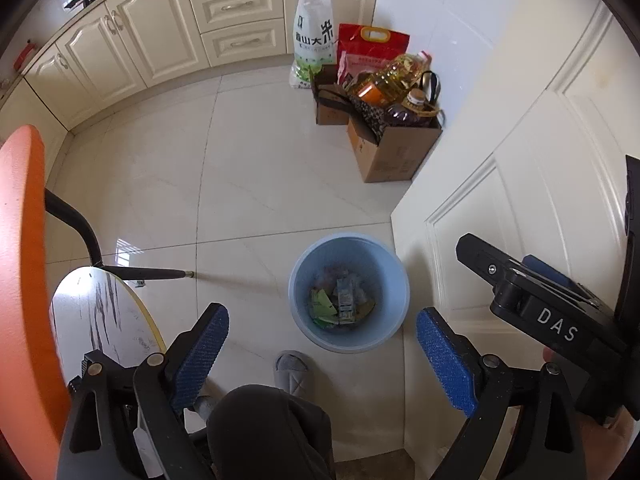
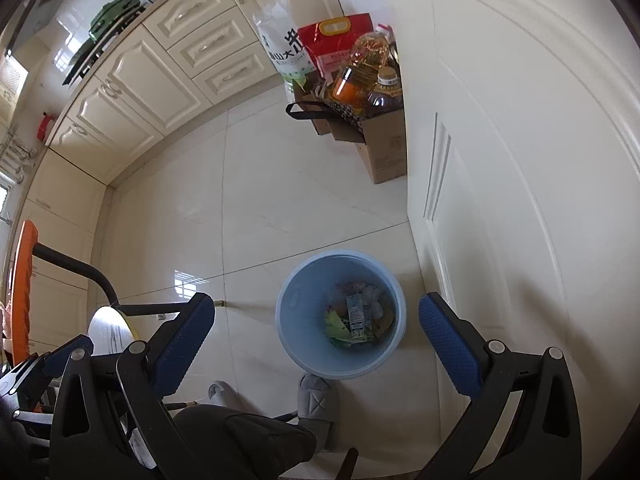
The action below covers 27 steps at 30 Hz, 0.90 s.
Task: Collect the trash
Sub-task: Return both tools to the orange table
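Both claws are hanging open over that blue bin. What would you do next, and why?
Probably lift both away to look for more trash. The left gripper and right gripper are open and empty above the blue bin, and wrappers already lie inside.

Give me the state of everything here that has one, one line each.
Left gripper: open, nothing between its fingers.
Right gripper: open, nothing held.
Blue bin: upright, trash at the bottom.
Cardboard box: open, bottles inside.
Cabinet drawers: shut.
White door: open.
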Each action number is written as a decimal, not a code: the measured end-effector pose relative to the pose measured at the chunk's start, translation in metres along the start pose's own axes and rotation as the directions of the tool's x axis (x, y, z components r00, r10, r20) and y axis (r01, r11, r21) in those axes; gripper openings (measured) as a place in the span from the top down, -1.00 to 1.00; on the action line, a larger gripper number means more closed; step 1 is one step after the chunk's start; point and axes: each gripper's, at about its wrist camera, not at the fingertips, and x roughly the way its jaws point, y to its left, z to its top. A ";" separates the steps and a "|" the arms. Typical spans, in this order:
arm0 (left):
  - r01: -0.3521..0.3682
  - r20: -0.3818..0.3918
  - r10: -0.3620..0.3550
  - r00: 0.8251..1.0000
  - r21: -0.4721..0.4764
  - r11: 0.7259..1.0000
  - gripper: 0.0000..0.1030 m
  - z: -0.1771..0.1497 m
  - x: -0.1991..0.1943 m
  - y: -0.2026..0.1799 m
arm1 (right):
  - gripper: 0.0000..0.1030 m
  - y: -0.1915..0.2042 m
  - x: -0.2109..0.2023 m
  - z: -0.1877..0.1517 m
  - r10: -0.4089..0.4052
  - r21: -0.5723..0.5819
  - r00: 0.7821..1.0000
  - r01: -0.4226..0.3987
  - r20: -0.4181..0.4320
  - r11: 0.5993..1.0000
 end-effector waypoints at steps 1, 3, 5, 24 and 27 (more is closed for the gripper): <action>0.005 0.016 -0.005 1.000 -0.001 1.000 -0.80 -0.004 -0.008 -0.001 | -1.00 0.002 -0.006 0.001 0.002 0.001 1.000 -0.002 0.011 1.000; 0.024 0.052 -0.024 0.998 0.005 1.000 -0.80 -0.012 -0.027 -0.004 | -1.00 0.009 -0.020 0.000 0.010 0.000 0.999 -0.010 0.036 1.000; 0.040 0.091 -0.042 0.995 0.013 0.999 -0.81 -0.026 -0.055 -0.002 | -1.00 0.016 -0.036 0.000 0.014 -0.011 0.998 -0.014 0.063 1.000; 0.052 0.501 0.003 0.865 -0.096 0.994 -0.95 -0.183 -0.242 0.113 | -1.00 0.164 -0.207 -0.047 0.127 -0.251 0.946 -0.051 0.297 0.967; 0.039 0.540 0.049 0.840 -0.151 0.988 -0.96 -0.214 -0.256 0.140 | -1.00 0.203 -0.229 -0.067 0.178 -0.327 0.933 -0.070 0.314 0.942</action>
